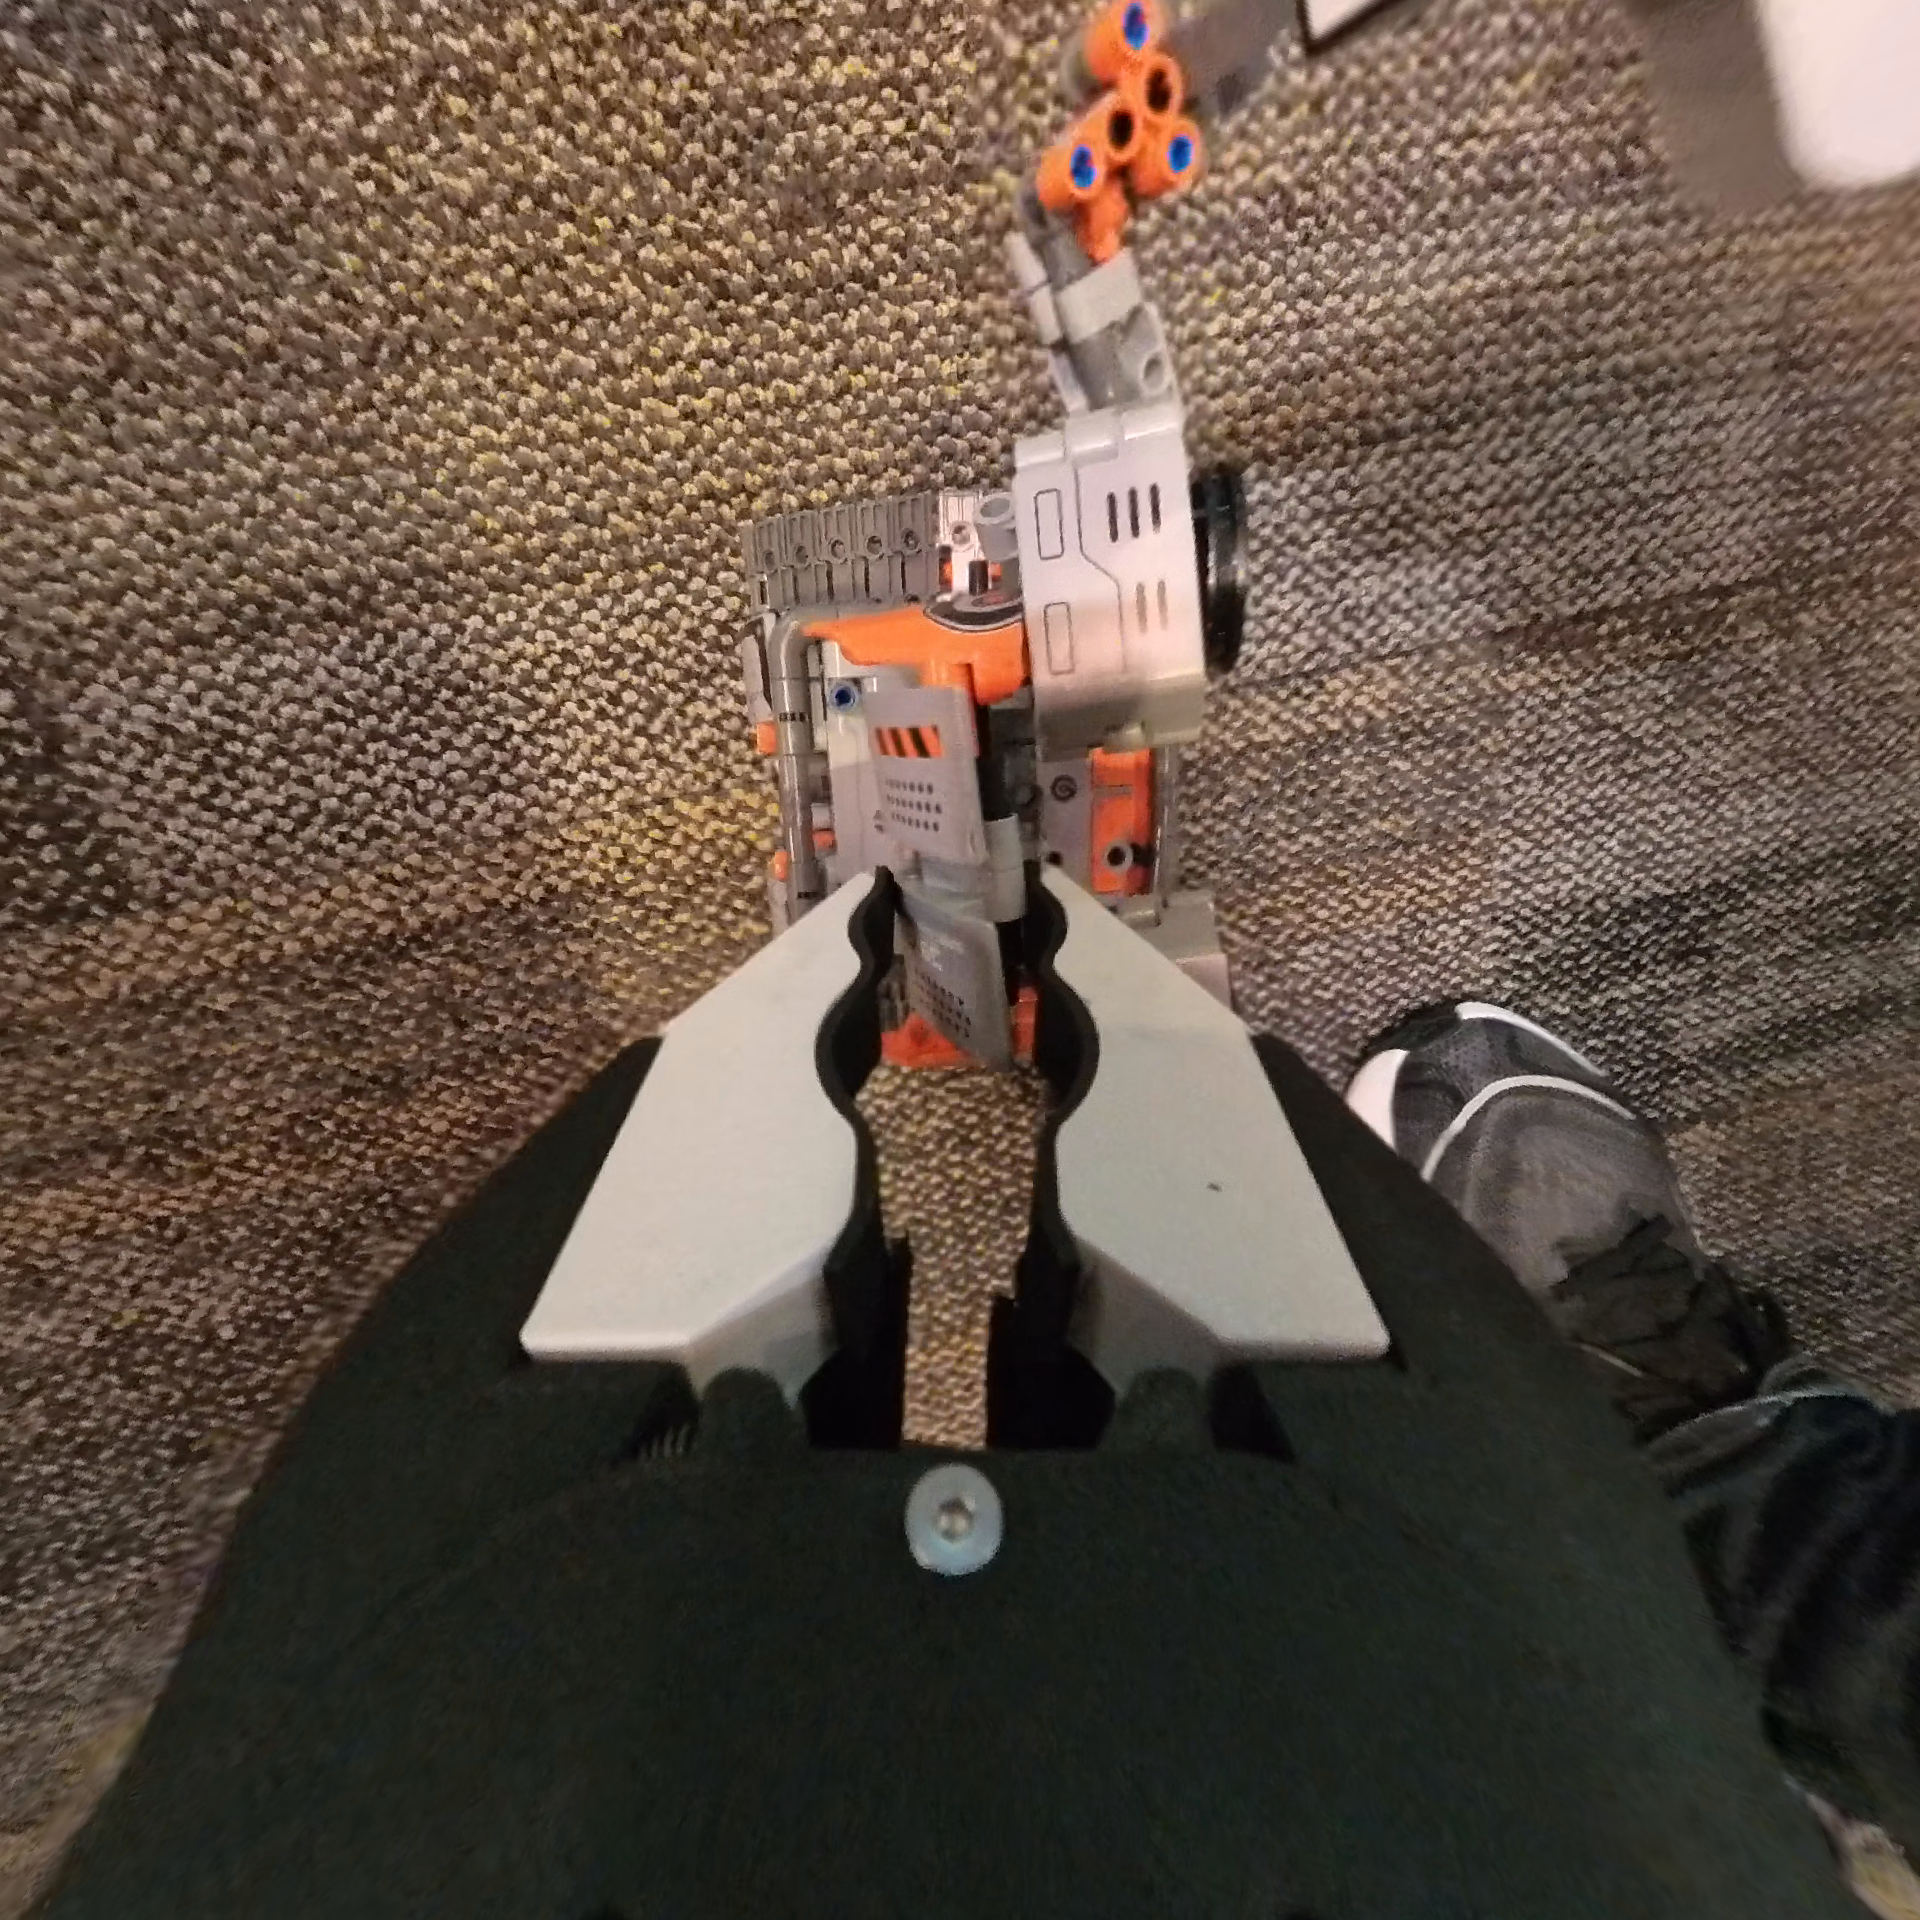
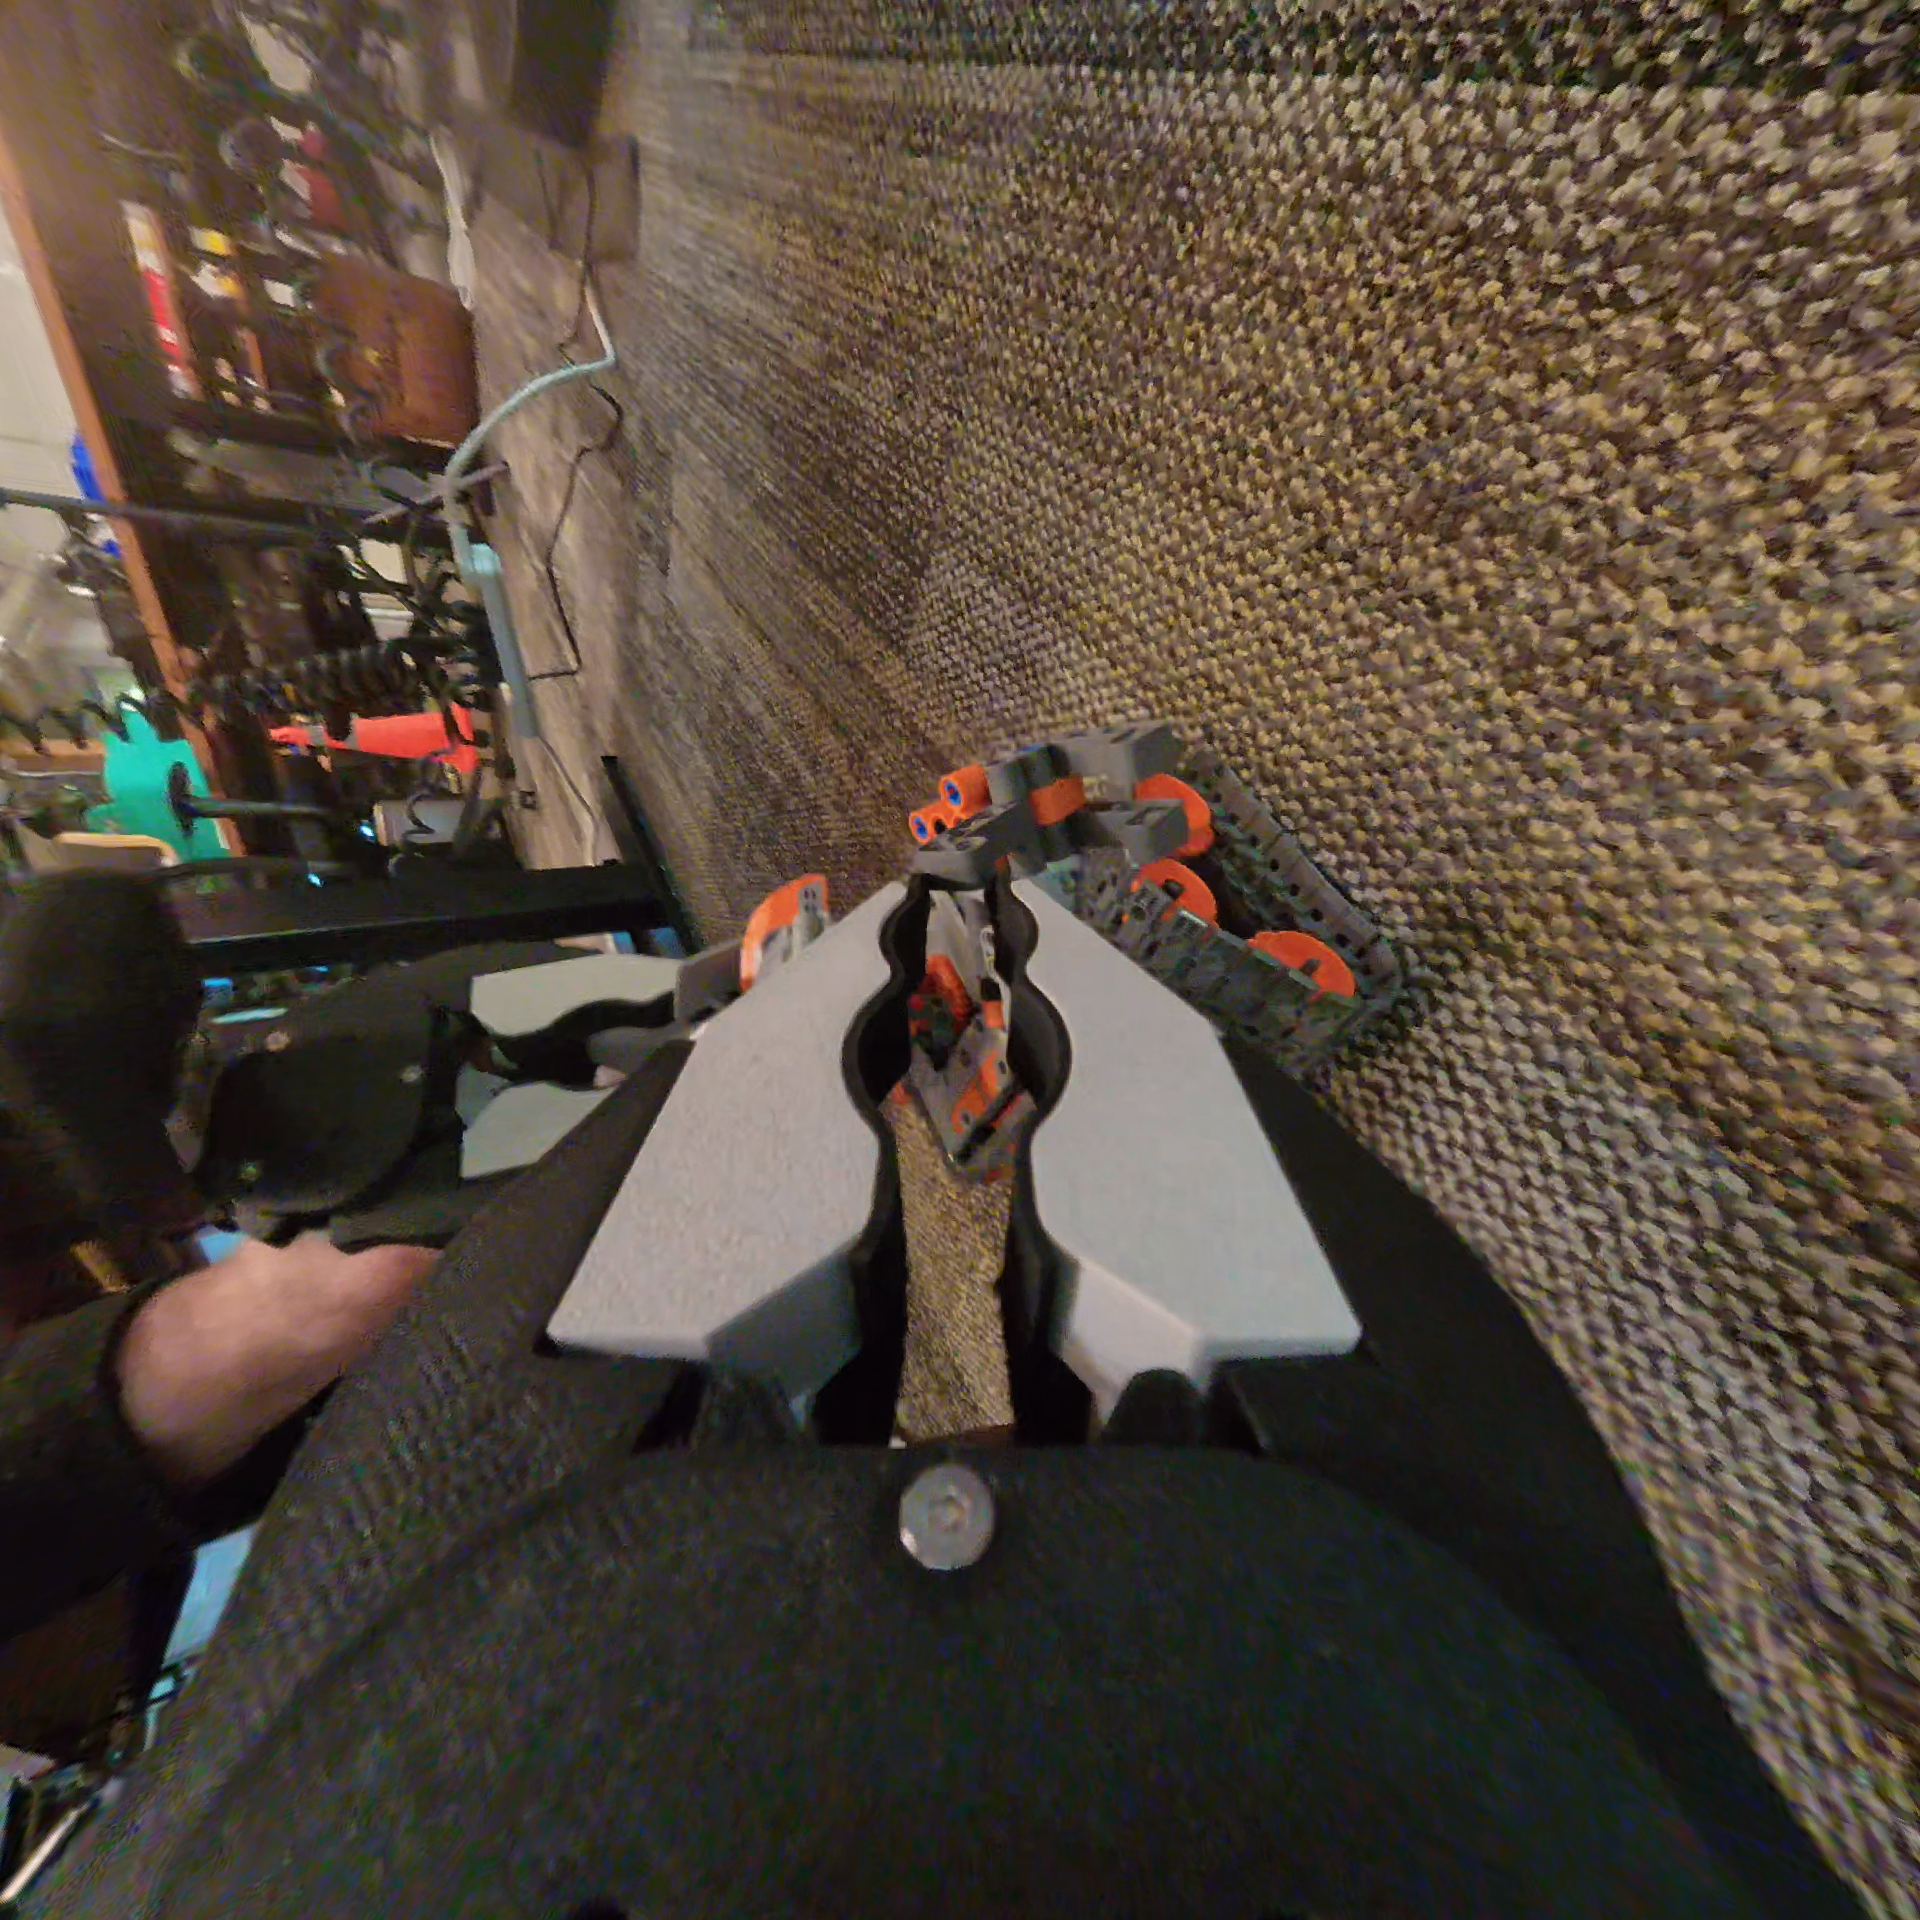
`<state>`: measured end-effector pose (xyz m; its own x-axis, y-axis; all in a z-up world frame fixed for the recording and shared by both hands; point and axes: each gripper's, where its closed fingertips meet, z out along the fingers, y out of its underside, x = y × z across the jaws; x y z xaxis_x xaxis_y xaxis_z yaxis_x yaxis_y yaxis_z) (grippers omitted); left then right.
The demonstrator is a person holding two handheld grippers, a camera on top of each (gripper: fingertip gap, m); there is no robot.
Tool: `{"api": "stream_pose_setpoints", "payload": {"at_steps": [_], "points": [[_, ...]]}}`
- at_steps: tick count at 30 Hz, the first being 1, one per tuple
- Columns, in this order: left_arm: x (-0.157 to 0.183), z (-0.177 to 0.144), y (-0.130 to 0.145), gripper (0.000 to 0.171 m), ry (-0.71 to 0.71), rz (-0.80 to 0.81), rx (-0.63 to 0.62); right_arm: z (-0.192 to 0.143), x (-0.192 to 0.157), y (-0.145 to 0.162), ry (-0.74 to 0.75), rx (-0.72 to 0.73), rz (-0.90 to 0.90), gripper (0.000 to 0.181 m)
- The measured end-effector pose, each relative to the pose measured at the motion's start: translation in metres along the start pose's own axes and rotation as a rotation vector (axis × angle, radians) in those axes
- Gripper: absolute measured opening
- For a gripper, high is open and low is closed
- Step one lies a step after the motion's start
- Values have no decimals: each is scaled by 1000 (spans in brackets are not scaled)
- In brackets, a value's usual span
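speckled brown carpet (image 1: 416, 520) runs under everything, and on it sits a grey and orange brick-built model (image 1: 966, 717), long axis running away from the left camera, its arm with orange barrels (image 1: 1127, 114) pointing far and slightly right. left gripper (image 1: 961, 925) is narrowed onto a grey panel at the model's near end; right gripper (image 2: 961, 935) is closed on a part beside the grey track (image 2: 1278, 914). a dark shoe (image 1: 1538, 1174) stands near, cluttered shelves (image 2: 208, 416) well apart.

Speckled carpet (image 1: 416, 520), grey shoe (image 1: 1538, 1174)
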<state>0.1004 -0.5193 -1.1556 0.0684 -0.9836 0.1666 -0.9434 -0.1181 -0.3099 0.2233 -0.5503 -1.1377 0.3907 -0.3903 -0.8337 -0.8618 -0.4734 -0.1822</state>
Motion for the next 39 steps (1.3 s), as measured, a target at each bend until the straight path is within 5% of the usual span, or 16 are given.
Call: {"api": "stream_pose_setpoints", "payload": {"at_steps": [12,18,23,33,36,39], "points": [[-1,-2,1,20,-25,292,8,13,3,-18,-90,93,193,8],[-1,-6,-2,25,32,269,19,21,4,-14,-119,61,203,0],[-2,-12,0,27,55,217,29,24,37,4,-16,-17,153,0],[-3,-23,4,43,50,71,111,50,86,-41,314,-190,-543,38],[-2,-27,6,46,44,29,150,74,72,-49,299,-263,-868,45],[-3,-29,9,51,40,-4,174,103,74,-43,299,-395,-1007,43]]}}
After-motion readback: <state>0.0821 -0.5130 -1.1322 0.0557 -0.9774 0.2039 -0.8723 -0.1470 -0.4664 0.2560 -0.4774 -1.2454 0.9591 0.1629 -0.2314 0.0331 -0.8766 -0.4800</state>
